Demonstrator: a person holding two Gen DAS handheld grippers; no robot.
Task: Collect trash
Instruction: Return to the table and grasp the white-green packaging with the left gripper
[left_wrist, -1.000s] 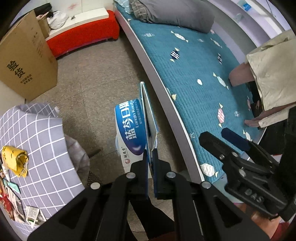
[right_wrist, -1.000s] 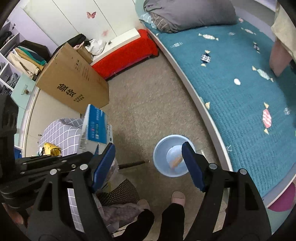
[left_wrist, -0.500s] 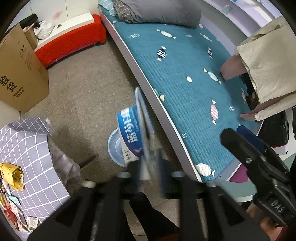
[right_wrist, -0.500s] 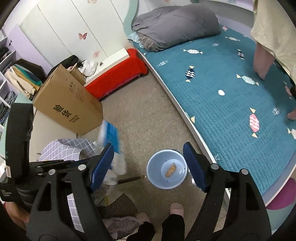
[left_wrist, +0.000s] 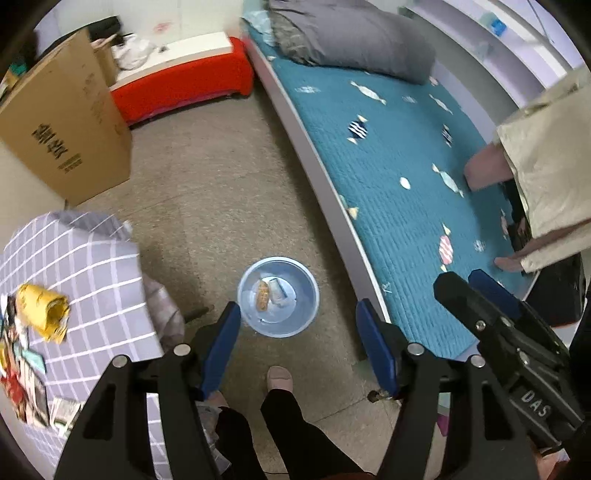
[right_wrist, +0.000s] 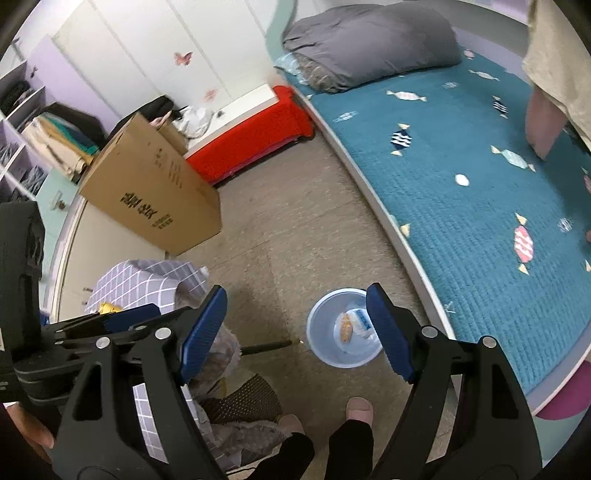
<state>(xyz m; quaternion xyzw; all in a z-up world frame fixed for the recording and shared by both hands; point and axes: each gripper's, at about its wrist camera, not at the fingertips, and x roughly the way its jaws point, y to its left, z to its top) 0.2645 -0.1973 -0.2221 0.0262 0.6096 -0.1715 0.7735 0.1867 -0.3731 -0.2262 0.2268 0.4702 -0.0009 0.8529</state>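
A pale blue bin stands on the floor by the bed. In it lie a blue-and-white box and an orange scrap. My left gripper hangs above the bin, its jaws opening, with nothing between them. In the right wrist view, the bin shows the same box and scrap. My right gripper stands open and empty just left of the bin. It also shows in the left wrist view as the right gripper over the bed's edge.
A table under a grey checked cloth at the left carries a crumpled yellow wrapper and other litter. A cardboard box and red bench stand behind. The teal bed fills the right. My feet are near the bin.
The left gripper went from shut on the blue-and-white box to open; the box dropped into the bin. Both views have risen a little. The right gripper stayed open.
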